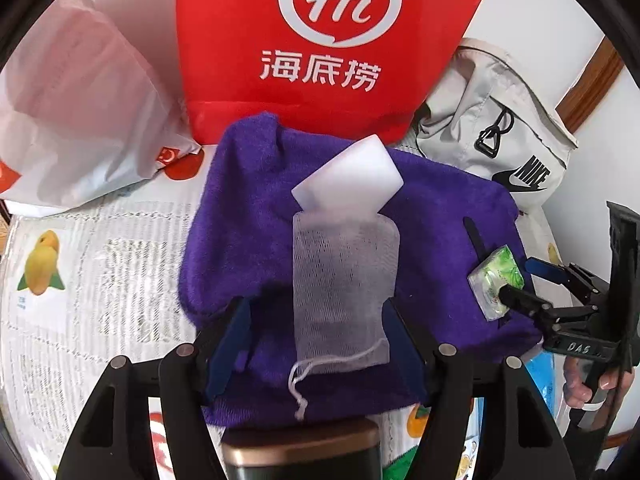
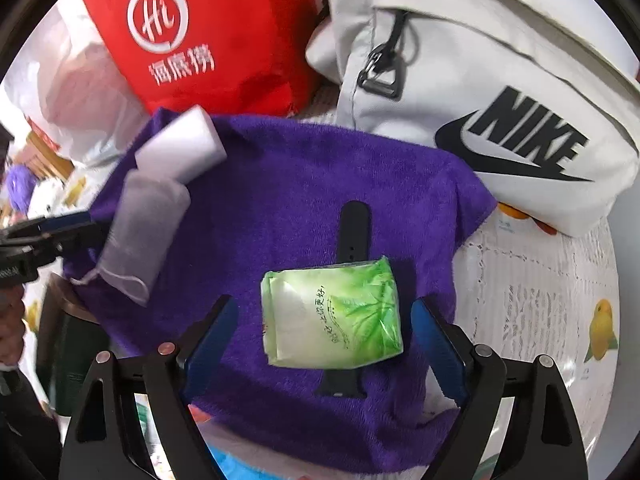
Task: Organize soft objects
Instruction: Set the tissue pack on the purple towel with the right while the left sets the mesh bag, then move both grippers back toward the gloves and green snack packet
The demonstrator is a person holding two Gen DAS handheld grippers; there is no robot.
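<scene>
Three soft things are laid on the purple towel (image 1: 248, 216): mesh pouch (image 1: 344, 292), white sponge (image 1: 348, 176), tissue pack (image 2: 332, 316). Left tongs (image 1: 320, 344) and right tongs (image 2: 324, 340) are released, nothing gripped; remaining sorting cannot be judged.

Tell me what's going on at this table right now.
A person holds a two-finger gripper in each hand over a purple towel spread on the table. The left gripper stands open around a white mesh pouch, a white sponge block lying at its far end. The right gripper stands open around a green tissue pack, which rests on a black strap. Neither is gripped.
</scene>
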